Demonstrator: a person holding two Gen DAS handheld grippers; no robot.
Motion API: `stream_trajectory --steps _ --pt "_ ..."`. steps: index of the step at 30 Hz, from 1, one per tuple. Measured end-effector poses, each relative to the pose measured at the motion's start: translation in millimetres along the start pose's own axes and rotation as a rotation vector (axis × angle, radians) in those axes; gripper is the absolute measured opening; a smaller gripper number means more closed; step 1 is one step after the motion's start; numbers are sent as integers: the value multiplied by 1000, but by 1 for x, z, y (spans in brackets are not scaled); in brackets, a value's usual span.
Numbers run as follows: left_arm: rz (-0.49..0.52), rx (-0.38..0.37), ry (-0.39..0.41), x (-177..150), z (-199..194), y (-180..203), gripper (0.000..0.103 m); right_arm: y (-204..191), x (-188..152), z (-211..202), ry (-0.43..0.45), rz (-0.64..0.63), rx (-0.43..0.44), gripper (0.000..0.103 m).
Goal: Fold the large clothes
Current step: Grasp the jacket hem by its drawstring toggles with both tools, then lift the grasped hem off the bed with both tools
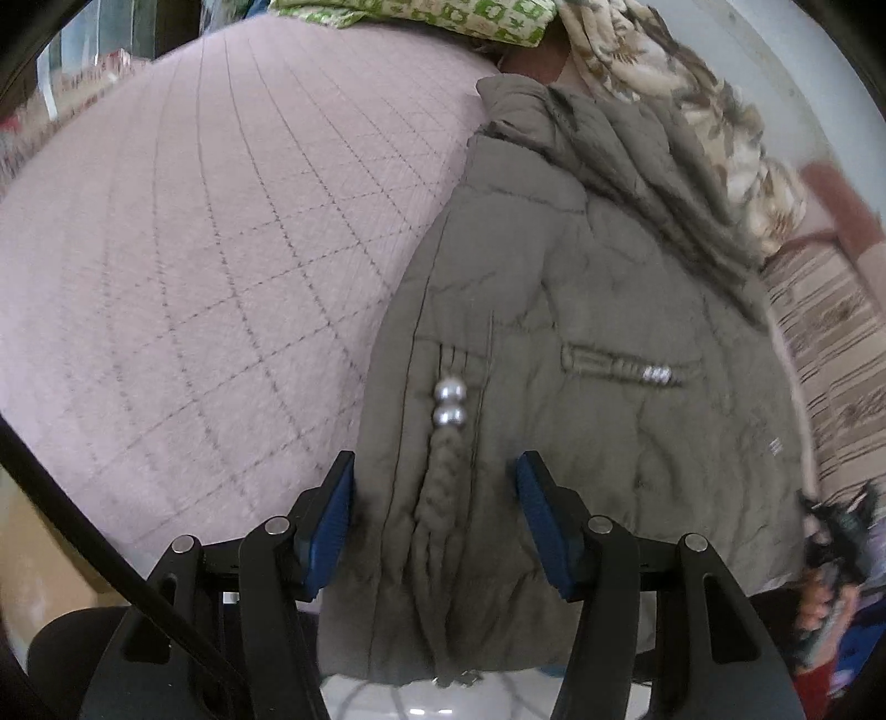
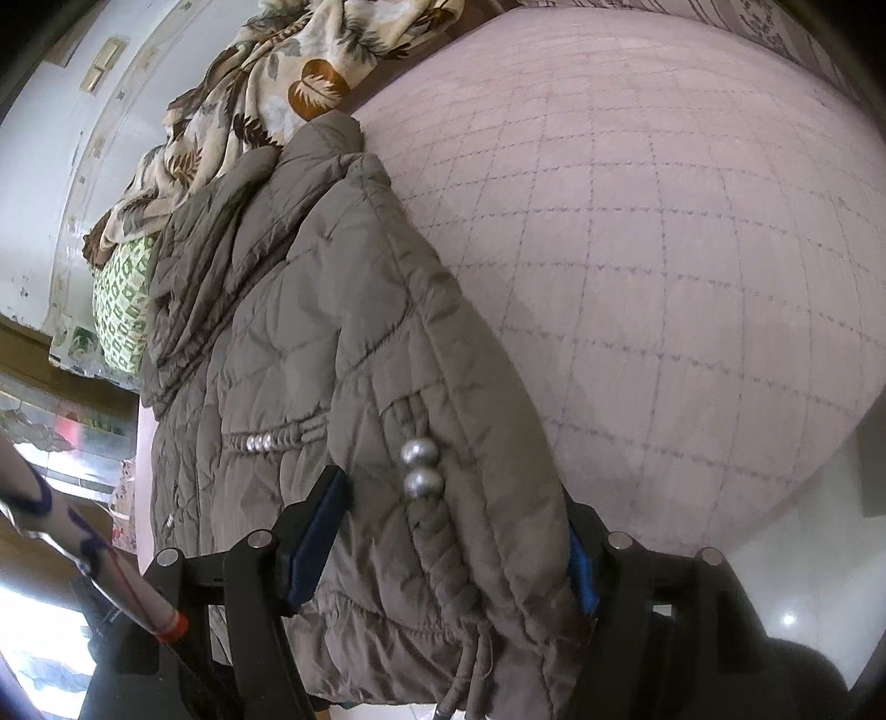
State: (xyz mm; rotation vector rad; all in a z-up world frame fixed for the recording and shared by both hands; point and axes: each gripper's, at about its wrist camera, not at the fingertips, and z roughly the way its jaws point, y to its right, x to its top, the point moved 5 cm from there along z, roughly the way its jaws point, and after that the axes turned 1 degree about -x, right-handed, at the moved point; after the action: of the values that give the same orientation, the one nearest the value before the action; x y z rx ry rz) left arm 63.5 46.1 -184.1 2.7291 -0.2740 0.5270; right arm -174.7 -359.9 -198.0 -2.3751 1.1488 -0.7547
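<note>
An olive-grey puffer jacket (image 1: 581,310) lies on a pink quilted bedspread (image 1: 194,249), its hem hanging over the bed's near edge. My left gripper (image 1: 437,518) stands open over the hem. A sleeve strip with two silver beads (image 1: 451,404) runs up between its blue pads (image 1: 332,526), which do not press the cloth. In the right wrist view the jacket (image 2: 310,310) fills the lower left. My right gripper (image 2: 451,545) is open around a puffy fold with two silver beads (image 2: 421,471). Fabric bulges over and hides most of its right pad (image 2: 582,576).
A leaf-print blanket (image 1: 720,127) and a green-patterned cloth (image 1: 443,16) are bunched at the head of the bed beyond the collar. A striped cloth (image 1: 830,343) lies to the right. White floor tile (image 2: 786,581) shows below the bed edge. A pale rod with blue thread (image 2: 83,548) crosses the lower left.
</note>
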Motion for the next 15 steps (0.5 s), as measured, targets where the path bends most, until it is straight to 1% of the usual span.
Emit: stream_trajectory --steps 6,8,11,15 --pt "130 150 29 -18 -9 17 57 -6 -19 0 -21 -23 9 74" --pt "157 184 33 -24 -11 21 57 -9 -25 -2 -20 -41 4 74" --pt "194 223 46 -31 -15 26 57 -14 -34 -5 -16 -67 -2 74" --pt "201 236 49 -32 -15 30 57 -15 -42 -7 -28 -77 6 74"
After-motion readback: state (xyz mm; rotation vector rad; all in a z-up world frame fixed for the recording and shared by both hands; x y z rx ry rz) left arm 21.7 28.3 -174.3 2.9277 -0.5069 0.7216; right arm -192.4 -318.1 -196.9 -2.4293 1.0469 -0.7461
